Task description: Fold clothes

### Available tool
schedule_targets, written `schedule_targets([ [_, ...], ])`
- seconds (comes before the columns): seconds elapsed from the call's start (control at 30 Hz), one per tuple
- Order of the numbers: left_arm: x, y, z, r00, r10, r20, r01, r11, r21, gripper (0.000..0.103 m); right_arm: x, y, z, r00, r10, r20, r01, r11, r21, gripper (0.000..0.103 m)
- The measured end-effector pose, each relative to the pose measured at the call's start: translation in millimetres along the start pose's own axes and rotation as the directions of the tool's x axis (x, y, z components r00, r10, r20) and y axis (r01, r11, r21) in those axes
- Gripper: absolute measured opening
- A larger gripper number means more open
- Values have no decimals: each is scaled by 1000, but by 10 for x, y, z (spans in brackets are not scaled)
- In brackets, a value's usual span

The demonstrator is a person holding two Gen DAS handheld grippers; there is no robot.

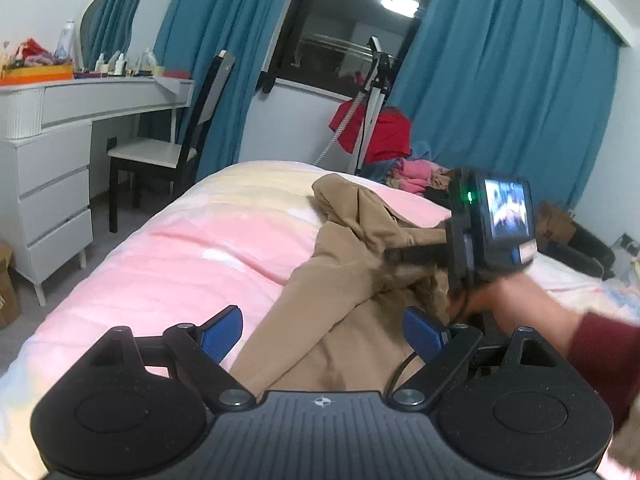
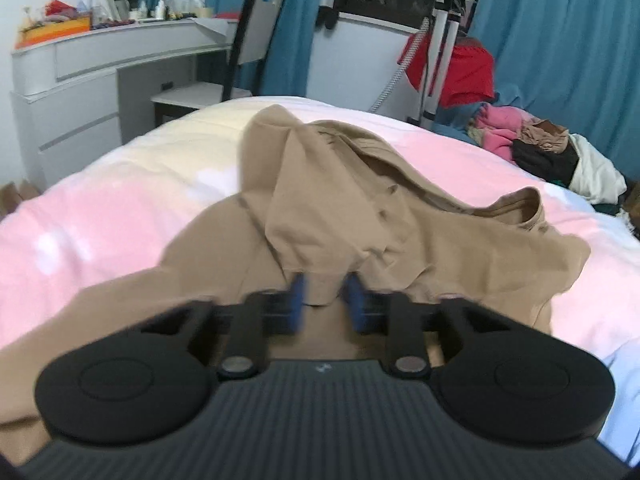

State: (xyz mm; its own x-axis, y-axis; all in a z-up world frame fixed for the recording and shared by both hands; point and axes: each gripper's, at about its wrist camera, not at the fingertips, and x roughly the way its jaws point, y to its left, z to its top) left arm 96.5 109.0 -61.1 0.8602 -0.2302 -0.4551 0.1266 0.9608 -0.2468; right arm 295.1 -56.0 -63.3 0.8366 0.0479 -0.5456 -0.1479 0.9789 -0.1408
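1. Garment: one tan piece, crumpled and partly bunched, lying across the middle of the bed on the pink cover. Not yet flat; no clean fold shows.

2. Right tool: blue pads nearly closed on a small flap of the tan cloth. The view is blurred, so whether the pads truly pinch the cloth or merely flank it cannot be told. Risk: a shallow bite on a thin edge may slip free as soon as the cloth is lifted or pulled.

3. Left tool: released, pads wide apart, hovering over the near part of the garment with nothing between them. Risk: with only one corner possibly held, the cloth will likely hang and twist rather than spread.

4. Layers: the upper part is heaped over itself, with a neckline or hem curled at the far right. Risk: a pinch there may gather two layers at once and lock a crease into the fold.

5. Crowding: in the left view the right tool and the hand holding it sit just beside the left one. Risk: the two may knock together when the left closes in.

6. Bed cover: soft and loose. Risk: a low grab may catch the cover along with the garment.

7. Laundry pile beyond the far edge: a hard pull that way could drag the garment off the bed.
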Motion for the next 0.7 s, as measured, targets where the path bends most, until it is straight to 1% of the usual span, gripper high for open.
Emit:
schedule_targets([
  [0.03,-12,-13,-8,1000,-5,-1,5,1000,8,89,-16,-60,43,1000,2,28,-2,1000,18,9],
  [0.1,-17,-43,-22,1000,-13,-1,13,1000,26,89,-138,-242,151,992,23,127,-36,995,96,9],
  [0.13,-14,-56,-27,1000,-16,-1,16,999,35,89,-176,-341,197,987,19,158,-41,990,138,9],
  [0.17,-3,-64,-31,1000,-18,-2,18,999,41,89,-188,-432,240,984,4,176,-35,984,177,9],
  [0.2,9,-73,-37,1000,-20,-2,20,999,46,89,-166,-518,273,983,-15,181,-24,977,211,6],
  [0.23,23,-81,-42,1000,-21,-4,21,998,51,89,-120,-600,296,983,-32,180,-12,971,240,5],
  [0.37,63,-91,-68,1000,-18,-11,18,998,54,89,222,-896,322,989,-89,120,41,934,354,5],
  [0.43,81,-92,-83,1000,-13,-14,14,998,57,89,424,-1010,291,990,-120,70,82,912,403,5],
  [0.5,106,-84,-102,1000,-7,-18,8,998,60,89,601,-1110,224,988,-157,12,135,883,449,5],
  [0.57,156,-71,-117,1000,-3,-28,4,998,60,89,699,-1210,105,982,-187,-33,178,846,502,4],
  [0.63,211,-64,-130,999,11,-37,-8,998,67,89,744,-1279,-23,977,-204,-54,202,824,529,4],
  [0.7,249,-51,-143,999,15,-39,-12,997,74,89,756,-1321,-96,981,-193,-33,181,828,531,4],
])
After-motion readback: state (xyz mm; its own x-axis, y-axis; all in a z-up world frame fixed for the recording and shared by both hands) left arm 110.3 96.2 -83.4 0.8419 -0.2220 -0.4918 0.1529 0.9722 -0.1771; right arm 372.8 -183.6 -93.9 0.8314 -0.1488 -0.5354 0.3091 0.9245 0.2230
